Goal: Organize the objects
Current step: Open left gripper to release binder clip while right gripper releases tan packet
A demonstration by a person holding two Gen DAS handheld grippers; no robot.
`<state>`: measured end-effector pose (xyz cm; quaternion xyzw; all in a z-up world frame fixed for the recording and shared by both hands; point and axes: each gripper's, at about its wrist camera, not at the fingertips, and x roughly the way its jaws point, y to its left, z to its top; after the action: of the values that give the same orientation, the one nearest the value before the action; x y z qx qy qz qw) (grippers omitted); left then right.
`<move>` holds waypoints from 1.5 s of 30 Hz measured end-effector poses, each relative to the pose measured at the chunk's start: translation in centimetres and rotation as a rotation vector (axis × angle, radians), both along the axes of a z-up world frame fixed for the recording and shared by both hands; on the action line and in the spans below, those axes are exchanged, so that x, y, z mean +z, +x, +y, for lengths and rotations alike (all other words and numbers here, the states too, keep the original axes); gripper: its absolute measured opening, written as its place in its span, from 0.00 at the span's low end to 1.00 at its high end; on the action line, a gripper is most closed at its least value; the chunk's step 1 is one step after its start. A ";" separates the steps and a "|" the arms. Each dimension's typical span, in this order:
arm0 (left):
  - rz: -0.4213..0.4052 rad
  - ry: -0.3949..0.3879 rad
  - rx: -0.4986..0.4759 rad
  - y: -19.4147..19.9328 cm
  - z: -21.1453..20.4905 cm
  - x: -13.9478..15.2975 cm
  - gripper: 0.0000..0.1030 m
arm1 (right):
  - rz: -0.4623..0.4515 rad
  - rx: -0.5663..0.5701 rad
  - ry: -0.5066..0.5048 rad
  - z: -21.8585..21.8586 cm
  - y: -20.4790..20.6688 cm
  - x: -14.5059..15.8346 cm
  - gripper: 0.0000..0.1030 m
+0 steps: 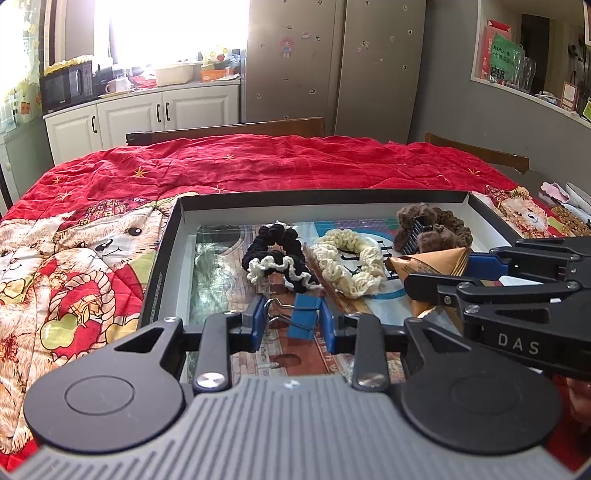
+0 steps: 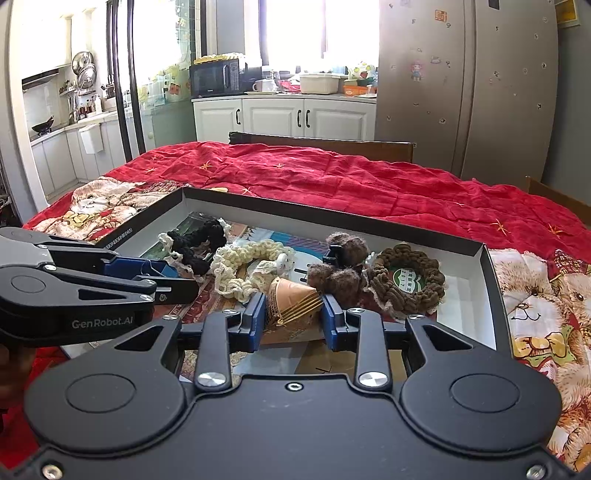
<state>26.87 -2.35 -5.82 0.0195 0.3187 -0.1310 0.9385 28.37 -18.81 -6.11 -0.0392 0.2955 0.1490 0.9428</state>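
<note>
In our left wrist view, the left hand-held gripper (image 1: 291, 325) clamps a blue binder clip (image 1: 303, 317) over the shallow box (image 1: 177, 236), near the black scrunchie (image 1: 275, 254). In our right wrist view, the right hand-held gripper (image 2: 293, 317) grips a tan cone-shaped packet (image 2: 291, 301) above the same box, beside the cream scrunchie (image 2: 243, 269).

Bright window (image 2: 325, 29), white cabinets (image 2: 284, 118), steel fridge (image 2: 465, 85), red quilt (image 2: 351, 184)

Hidden beneath the left gripper (image 1: 294, 325): the near wall of the box (image 1: 159, 258). Covered by the scrunchies and the blue binder clip (image 1: 303, 317): most of the printed sheet (image 1: 218, 291). Cut off at the right edge: the cloth's teddy bear (image 2: 546, 306). Too small to read: the green label (image 2: 408, 278).
</note>
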 end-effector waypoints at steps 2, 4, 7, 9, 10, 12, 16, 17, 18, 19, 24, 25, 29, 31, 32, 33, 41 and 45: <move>-0.003 0.006 -0.001 0.0 -0.1 0.0 0.35 | 0.000 0.000 0.000 0.0 0.0 0.0 0.30; -0.005 0.011 -0.002 0.0 -0.2 0.0 0.36 | 0.000 0.000 0.000 0.0 0.0 0.0 0.30; -0.006 0.012 -0.002 -0.1 -0.2 0.0 0.35 | 0.000 0.001 -0.001 0.0 0.0 0.0 0.30; -0.006 0.012 -0.002 -0.1 -0.2 0.0 0.38 | 0.001 -0.001 0.000 0.0 0.0 0.0 0.31; -0.006 0.013 -0.002 -0.1 -0.2 0.0 0.38 | 0.002 0.000 0.002 0.0 0.0 0.0 0.31; -0.007 0.014 -0.002 -0.1 -0.3 -0.1 0.38 | 0.005 -0.001 0.006 -0.1 0.1 -0.1 0.32; -0.007 0.016 -0.004 -0.1 -0.3 0.0 0.38 | 0.003 0.000 0.006 0.0 0.1 -0.2 0.34; -0.007 0.016 -0.004 -0.1 -0.3 0.0 0.38 | 0.004 0.002 0.006 0.0 0.1 -0.1 0.35; -0.008 0.016 -0.004 -0.1 -0.3 0.0 0.38 | 0.003 0.004 0.004 0.1 0.0 -0.2 0.36; -0.009 0.018 -0.003 -0.1 -0.3 0.0 0.38 | 0.003 0.004 0.003 0.1 0.0 -0.1 0.36; -0.009 0.020 -0.003 -0.2 -0.3 0.0 0.42 | -0.002 0.007 -0.008 0.3 -0.3 0.0 0.37; -0.010 0.021 -0.003 -0.3 -0.3 0.0 0.45 | -0.003 0.008 -0.011 0.3 -0.4 0.0 0.37; -0.018 0.027 -0.007 -0.5 -0.3 0.2 0.51 | -0.009 0.012 -0.016 0.4 -0.8 0.3 0.38; -0.022 0.025 -0.008 -0.6 -0.3 0.4 0.51 | -0.012 0.013 -0.013 0.4 -1.0 0.4 0.38; -0.023 0.024 -0.009 -0.7 -0.3 0.4 0.51 | -0.014 0.013 -0.012 0.3 -1.1 0.5 0.39; -0.025 0.024 -0.011 -0.8 -0.4 0.5 0.51 | -0.016 0.013 -0.012 0.3 -1.1 0.6 0.39; -0.052 0.031 -0.018 -1.8 -0.5 1.5 0.56 | -0.031 0.012 -0.003 0.0 -2.1 1.5 0.40; -0.067 0.032 -0.019 -2.5 -0.4 2.1 0.57 | -0.035 0.015 0.008 -0.3 -2.7 2.1 0.41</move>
<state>24.41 -2.70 -3.70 0.0418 0.2891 -0.1343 0.9469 25.62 -19.12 -4.03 -0.0403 0.2780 0.1562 0.9469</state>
